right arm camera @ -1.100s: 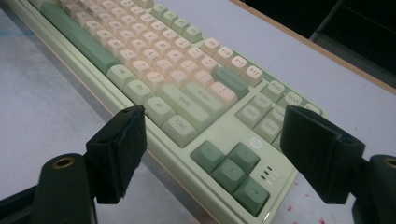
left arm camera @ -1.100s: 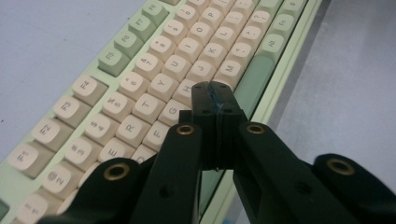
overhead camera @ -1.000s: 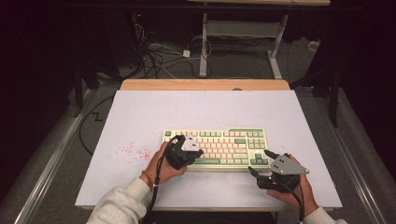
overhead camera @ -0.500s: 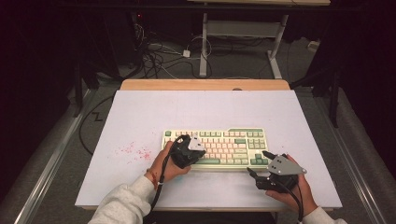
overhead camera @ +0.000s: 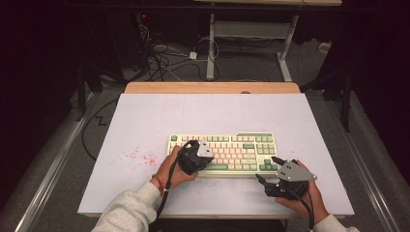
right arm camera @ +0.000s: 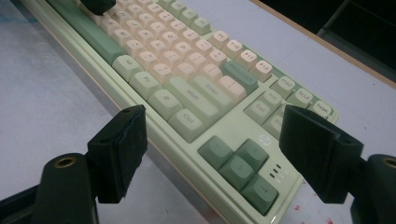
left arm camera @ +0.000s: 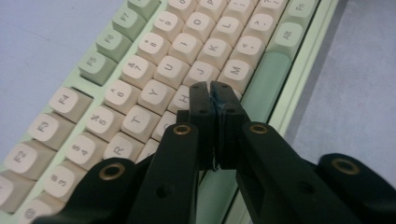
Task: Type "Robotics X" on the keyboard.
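A pale green keyboard with cream and green keys lies at the table's front middle. My left gripper rests on its left half, held by a hand in a grey sleeve. In the left gripper view the left gripper is shut, tips together over the H key on the keyboard, nothing between them; the jaws have just parted by a sliver. My right gripper sits at the keyboard's front right corner. In the right gripper view it stands open, jaws astride the arrow keys of the keyboard.
The white tabletop has red specks left of the keyboard and a wooden strip along its far edge. Beyond it are cables and a desk frame on a dark floor.
Both hands stay where they were. The right gripper's near jaw shows slightly farther out to the left than a second ago.
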`<state>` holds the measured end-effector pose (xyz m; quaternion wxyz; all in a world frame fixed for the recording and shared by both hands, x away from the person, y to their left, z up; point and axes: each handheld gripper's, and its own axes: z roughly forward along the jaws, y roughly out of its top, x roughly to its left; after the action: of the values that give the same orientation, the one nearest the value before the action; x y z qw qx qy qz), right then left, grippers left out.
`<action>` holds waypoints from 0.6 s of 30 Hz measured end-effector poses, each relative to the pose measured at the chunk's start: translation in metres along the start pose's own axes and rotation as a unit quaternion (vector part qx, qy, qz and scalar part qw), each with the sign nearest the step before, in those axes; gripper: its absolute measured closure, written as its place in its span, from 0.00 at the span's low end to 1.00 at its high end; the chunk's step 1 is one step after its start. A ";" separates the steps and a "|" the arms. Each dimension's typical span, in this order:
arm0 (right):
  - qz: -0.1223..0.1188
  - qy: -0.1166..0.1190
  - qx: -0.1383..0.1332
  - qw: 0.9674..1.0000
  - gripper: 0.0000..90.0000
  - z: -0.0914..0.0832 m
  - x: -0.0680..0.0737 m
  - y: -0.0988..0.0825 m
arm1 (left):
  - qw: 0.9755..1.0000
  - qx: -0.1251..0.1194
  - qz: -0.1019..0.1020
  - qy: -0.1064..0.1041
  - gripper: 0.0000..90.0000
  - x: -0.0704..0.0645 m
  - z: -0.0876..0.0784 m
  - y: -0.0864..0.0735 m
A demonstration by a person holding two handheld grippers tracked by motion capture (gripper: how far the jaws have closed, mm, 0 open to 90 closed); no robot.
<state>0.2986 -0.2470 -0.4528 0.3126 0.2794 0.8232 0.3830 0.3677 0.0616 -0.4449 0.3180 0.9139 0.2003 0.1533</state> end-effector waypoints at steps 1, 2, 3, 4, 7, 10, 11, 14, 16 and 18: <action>0.000 0.000 0.000 1.000 0.26 0.000 0.000 0.000 | 1.000 -0.004 0.001 0.002 0.94 0.000 -0.002 0.000; 0.000 -0.001 0.000 1.000 0.26 0.000 0.000 0.000 | 1.000 -0.009 0.000 0.006 0.93 0.001 -0.005 -0.001; 0.000 -0.001 0.000 1.000 0.26 0.000 0.000 0.000 | 1.000 -0.013 -0.002 0.009 0.91 0.002 -0.008 -0.001; 0.000 -0.001 0.000 1.000 0.26 0.000 0.000 0.000 | 1.000 -0.018 -0.003 0.010 0.89 0.003 -0.010 -0.002; -0.001 0.000 0.000 1.000 0.26 0.000 -0.001 0.000 | 0.999 -0.024 -0.003 0.026 0.83 0.006 -0.017 -0.004; -0.001 -0.001 0.001 1.000 0.26 0.000 -0.001 0.000 | 0.999 -0.038 -0.006 0.029 0.79 0.009 -0.023 -0.008; 0.000 -0.001 0.001 1.000 0.26 0.000 -0.001 0.000 | 0.999 -0.040 -0.005 0.032 0.77 0.010 -0.025 -0.009; 0.001 -0.001 0.000 1.000 0.26 -0.001 -0.001 0.000 | 0.998 -0.043 -0.009 0.043 0.69 0.012 -0.030 -0.013; 0.001 -0.001 -0.001 1.000 0.26 -0.001 -0.002 0.000 | 0.997 -0.049 -0.013 0.052 0.61 0.012 -0.032 -0.017; 0.001 -0.001 0.000 1.000 0.26 -0.001 -0.001 0.000 | 0.997 -0.052 -0.010 0.063 0.56 0.012 -0.035 -0.020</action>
<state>0.2991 -0.2482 -0.4519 0.3132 0.2808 0.8222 0.3833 0.3587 0.0998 -0.4298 0.3535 0.8826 0.2206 0.2175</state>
